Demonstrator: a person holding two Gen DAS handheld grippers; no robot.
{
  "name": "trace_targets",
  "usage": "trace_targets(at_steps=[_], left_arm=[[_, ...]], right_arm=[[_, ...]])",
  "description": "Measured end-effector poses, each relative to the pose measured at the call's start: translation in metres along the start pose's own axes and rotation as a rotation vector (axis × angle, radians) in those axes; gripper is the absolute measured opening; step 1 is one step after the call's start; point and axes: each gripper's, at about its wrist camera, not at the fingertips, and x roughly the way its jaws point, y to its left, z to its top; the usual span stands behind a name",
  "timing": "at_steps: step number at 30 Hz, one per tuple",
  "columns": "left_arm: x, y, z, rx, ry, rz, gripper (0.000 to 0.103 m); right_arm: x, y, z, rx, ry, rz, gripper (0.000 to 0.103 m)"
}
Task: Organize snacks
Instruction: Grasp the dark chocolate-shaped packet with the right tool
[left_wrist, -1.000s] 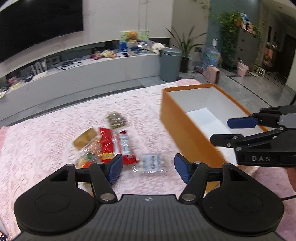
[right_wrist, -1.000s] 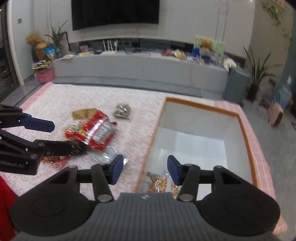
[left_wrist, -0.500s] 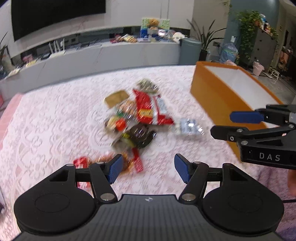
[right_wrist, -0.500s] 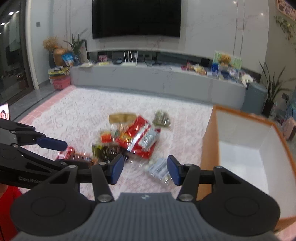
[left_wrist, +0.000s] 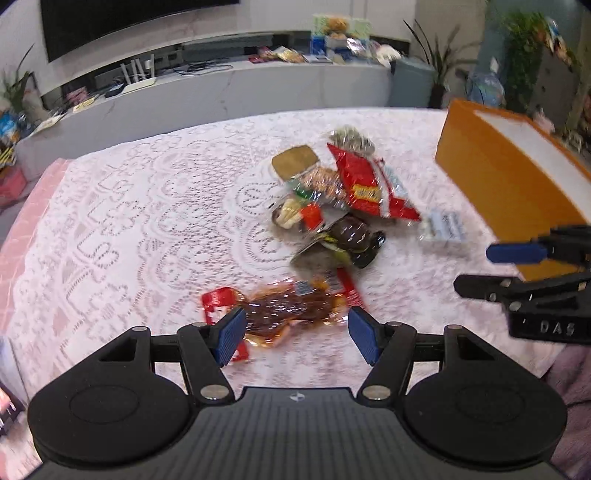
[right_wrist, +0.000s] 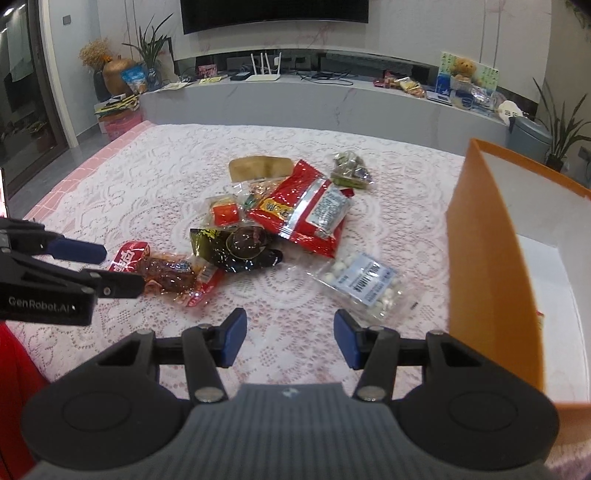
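From the left wrist view, we are at the pick-up step: the left hand-held gripper (left_wrist: 297, 334) hangs low over the lace-covered table (left_wrist: 122, 229), jaws spread wide with nothing pressed between the pads. Framed between them lies a clear packet of reddish-brown snack (left_wrist: 291, 308) with a red end, flat on the lace at the near edge of the snack pile (left_wrist: 332, 206). We judge this the likeliest next target; taking it calls for dropping the pads to either side of the packet and pinching its crinkly film without sliding it away. The orange box (left_wrist: 506, 177) stands well apart to the right, and the right hand-held gripper (left_wrist: 491, 269) shows at the right edge in front of it.

From the right wrist view, the right hand-held gripper (right_wrist: 290, 341) is also empty, its jaws parted over bare lace, short of the pile. Nearest to it is a clear bag of small white candies (right_wrist: 360, 282) with a pale label, lying flat between the pile and the box. Behind it sit a large red pouch (right_wrist: 303, 212), a dark glossy packet (right_wrist: 236, 249), a tan flat pack (right_wrist: 258, 166) and a small greenish bag (right_wrist: 349, 168), overlapping loosely. The orange box (right_wrist: 480, 251) with its white inside stands open just to the right. Most of the snacks lie outside it, so we reckon much of the sorting is still to do.
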Motion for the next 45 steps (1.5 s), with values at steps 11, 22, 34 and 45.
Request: trace_targets(at_steps=[11, 22, 34, 45], left_arm=[[0.04, -0.015, -0.002, 0.321, 0.102, 0.071, 0.075], [0.058, -0.006, -0.001, 0.425, 0.114, 0.05, 0.077], [0.064, -0.007, 0.001, 0.439, 0.057, 0.047, 0.072], [0.067, -0.029, -0.001, 0.499, 0.038, 0.084, 0.045]], right_arm=[[0.036, 0.024, 0.013, -0.11, 0.026, 0.068, 0.051], [0.071, 0.057, 0.031, -0.325, -0.034, 0.117, 0.051], [0.095, 0.077, 0.03, -0.579, -0.137, 0.024, 0.037], [0.054, 0.055, 0.03, -0.456, -0.137, 0.064, 0.0]])
